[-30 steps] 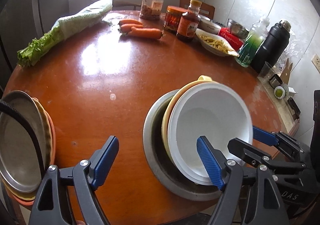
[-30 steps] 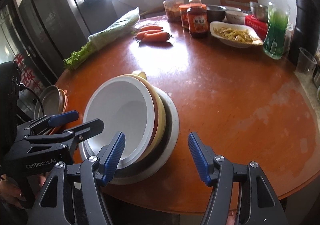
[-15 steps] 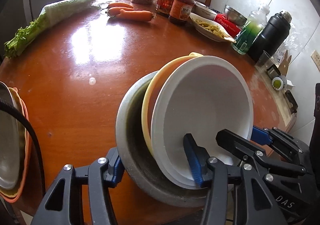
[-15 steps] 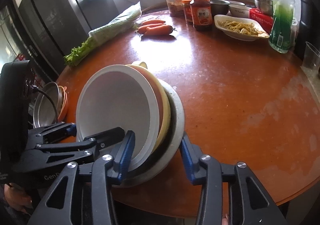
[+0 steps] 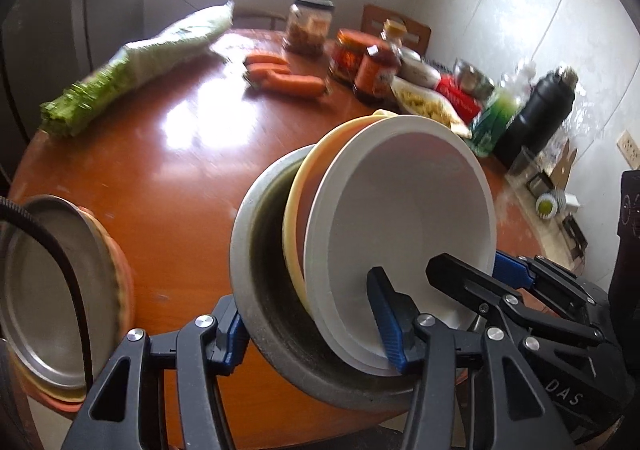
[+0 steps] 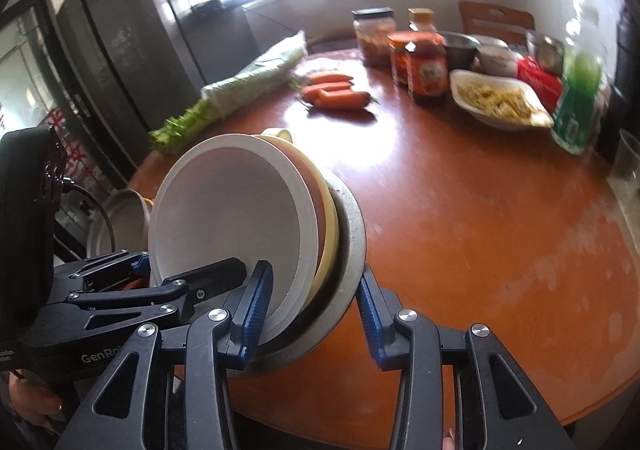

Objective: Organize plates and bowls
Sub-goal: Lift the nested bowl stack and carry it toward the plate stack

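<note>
Both claws grasping the nested bowl stack

Left claw (image 5: 316, 324) and right claw (image 6: 310, 308) each clench the stack of bowls (image 5: 360, 234), tilted on edge above the round surface (image 6: 480, 230).

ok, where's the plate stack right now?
Left wrist view, far left: the plate stack sits at the near table edge, left of the bowls both grippers hold.
</note>
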{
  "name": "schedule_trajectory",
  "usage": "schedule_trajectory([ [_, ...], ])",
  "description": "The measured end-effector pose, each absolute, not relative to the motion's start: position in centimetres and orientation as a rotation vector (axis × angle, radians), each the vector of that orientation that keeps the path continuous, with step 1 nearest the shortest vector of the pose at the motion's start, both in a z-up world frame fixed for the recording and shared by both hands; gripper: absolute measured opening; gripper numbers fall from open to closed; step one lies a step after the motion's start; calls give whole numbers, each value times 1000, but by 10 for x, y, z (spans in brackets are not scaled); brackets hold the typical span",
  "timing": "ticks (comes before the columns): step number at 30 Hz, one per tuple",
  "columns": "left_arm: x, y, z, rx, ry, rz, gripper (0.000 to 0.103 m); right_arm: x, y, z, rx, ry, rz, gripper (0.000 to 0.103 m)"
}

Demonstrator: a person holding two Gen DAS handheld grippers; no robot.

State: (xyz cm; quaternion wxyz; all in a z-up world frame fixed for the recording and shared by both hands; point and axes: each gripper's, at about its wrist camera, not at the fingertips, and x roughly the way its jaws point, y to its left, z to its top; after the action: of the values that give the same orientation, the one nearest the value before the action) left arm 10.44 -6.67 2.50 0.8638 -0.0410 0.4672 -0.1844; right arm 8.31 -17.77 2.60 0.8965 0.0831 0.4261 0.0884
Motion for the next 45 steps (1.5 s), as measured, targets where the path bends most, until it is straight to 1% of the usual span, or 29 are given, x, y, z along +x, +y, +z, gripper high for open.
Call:
schedule_trajectory([
  [9, 99, 0, 63, -127, 887, -283, 53, 108, -118, 63, 121, 809, 308, 43],
  [16, 91, 59, 73, -157, 851, -192, 53, 126, -66, 70, 94, 790, 407, 43],
  [22, 84, 98, 68, -175, 854, -135, 53, 138, -27, 62, 74, 803, 470, 43],
  [29, 81, 124, 53, -201, 876, -96, 53, 144, 4, 48, 44, 835, 513, 43],
  [45, 82, 141, 21, -194, 920, -49, 53, 148, 33, 17, 8, 906, 548, 43],
])
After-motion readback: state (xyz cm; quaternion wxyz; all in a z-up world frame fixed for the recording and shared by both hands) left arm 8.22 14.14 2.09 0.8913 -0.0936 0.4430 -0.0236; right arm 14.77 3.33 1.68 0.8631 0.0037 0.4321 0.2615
